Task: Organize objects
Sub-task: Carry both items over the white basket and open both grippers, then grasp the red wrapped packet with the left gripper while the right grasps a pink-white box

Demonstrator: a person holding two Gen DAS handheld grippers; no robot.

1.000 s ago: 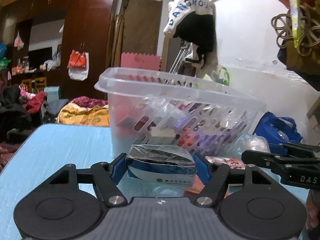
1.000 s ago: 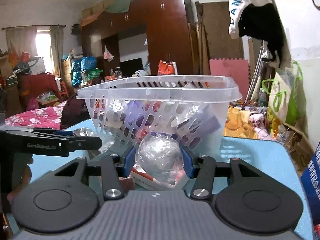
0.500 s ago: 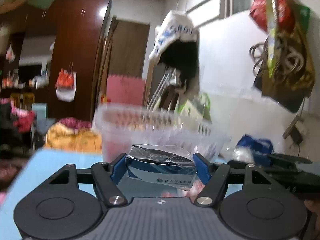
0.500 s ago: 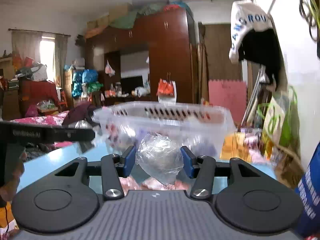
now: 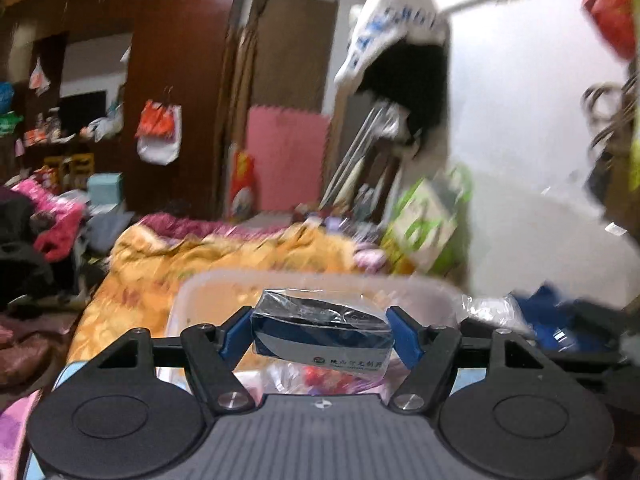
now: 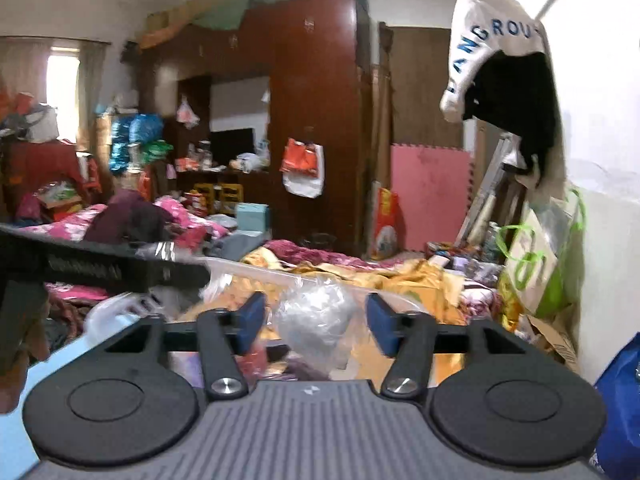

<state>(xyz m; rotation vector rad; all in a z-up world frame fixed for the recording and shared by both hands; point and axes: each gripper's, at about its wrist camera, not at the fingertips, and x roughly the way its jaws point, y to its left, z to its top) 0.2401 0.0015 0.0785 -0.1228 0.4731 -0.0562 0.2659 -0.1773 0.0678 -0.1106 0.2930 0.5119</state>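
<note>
A: Your left gripper (image 5: 320, 330) clamps a wrapped blue box (image 5: 322, 334), its long axis crosswise between the pads, level, above the clear basket (image 5: 208, 284).

B: And my right?

A: Your right gripper (image 6: 316, 322) is spread apart; a crumpled clear bag (image 6: 316, 320) sits between the pads, touching neither, over the basket.

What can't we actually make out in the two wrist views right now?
- Left wrist: the basket interior is motion-blurred and blocked by the wrapped box in the left gripper.
- Left wrist: box label print too small to read.
- Right wrist: whether the right gripper pads touch the plastic bag; gaps show on both sides.
- Right wrist: bag contents, hidden by crinkled film.
</note>
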